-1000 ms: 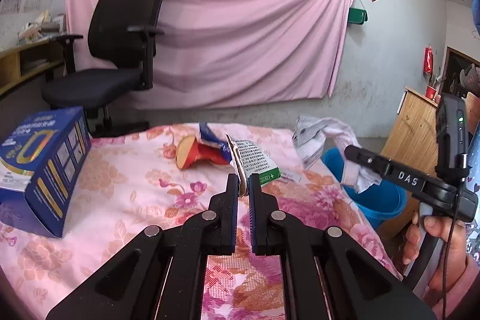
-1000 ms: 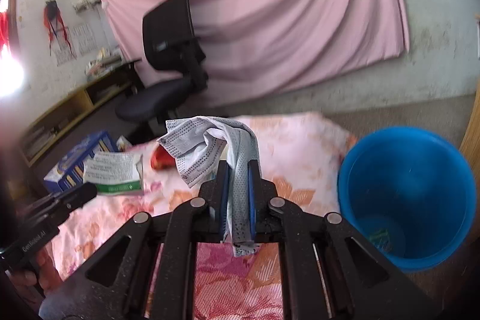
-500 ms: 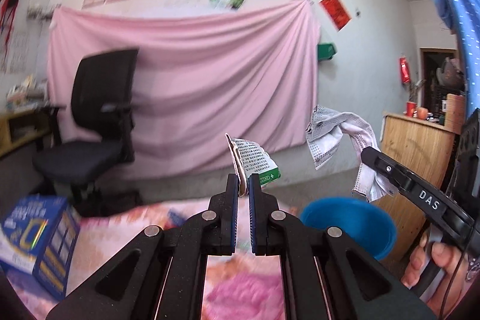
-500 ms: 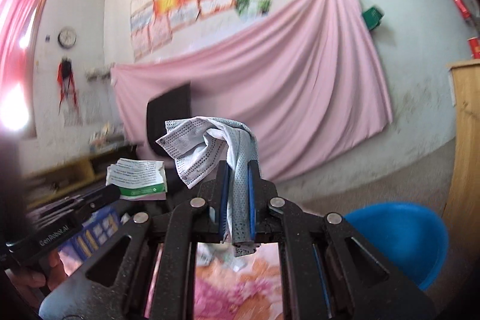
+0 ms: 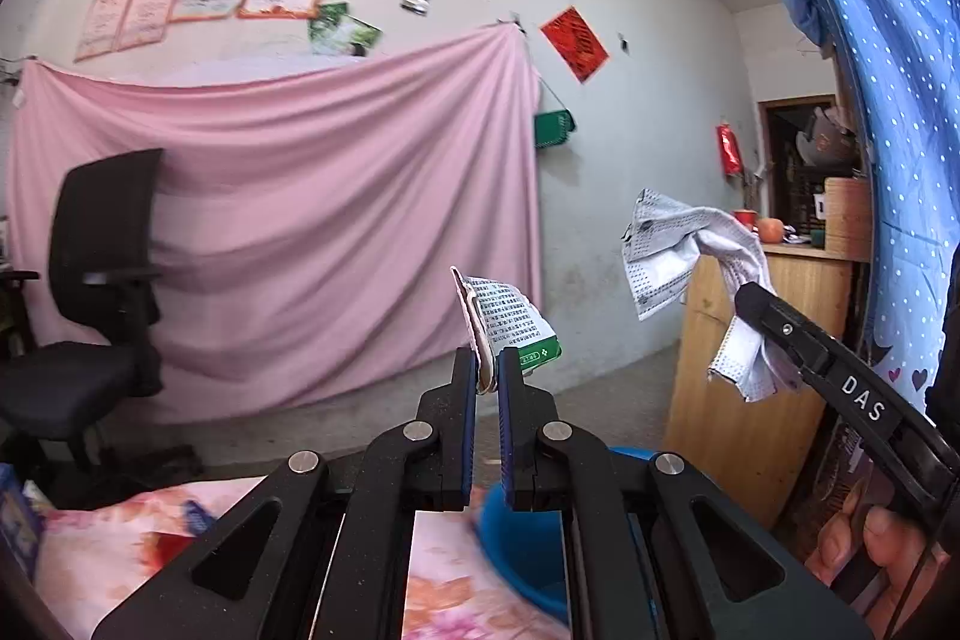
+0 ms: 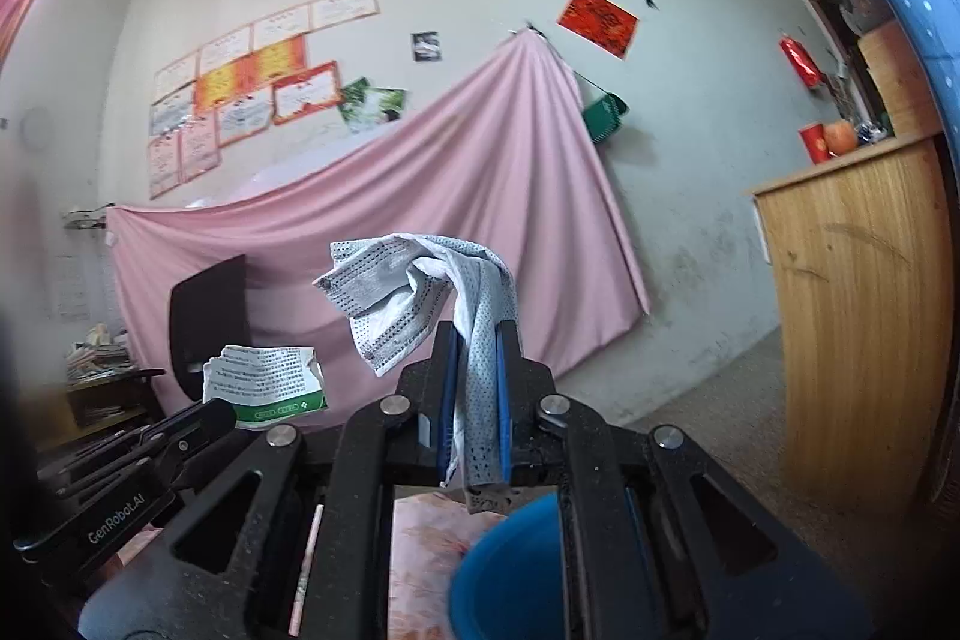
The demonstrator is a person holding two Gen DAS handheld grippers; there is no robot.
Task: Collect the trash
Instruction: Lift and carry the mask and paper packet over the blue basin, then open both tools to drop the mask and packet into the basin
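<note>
Left wrist view: the left gripper is pinched tight on a crumpled printed wrapper, held up in the air. Off to the right, the right gripper has a wadded face mask clamped too. The blue bucket sits low, just past the right edge of the bed, mostly hidden behind the fingers. Looks like the carry-to-bin step, I'd say; next move probably needs both grippers tipped down over the bucket before letting go.

Right wrist view: the mask drapes between the shut fingers of the right gripper, its tail hanging just above the bucket rim. The wrapper is over on the left.

Room: pink sheet on the wall, black office chair, wooden cabinet.
</note>
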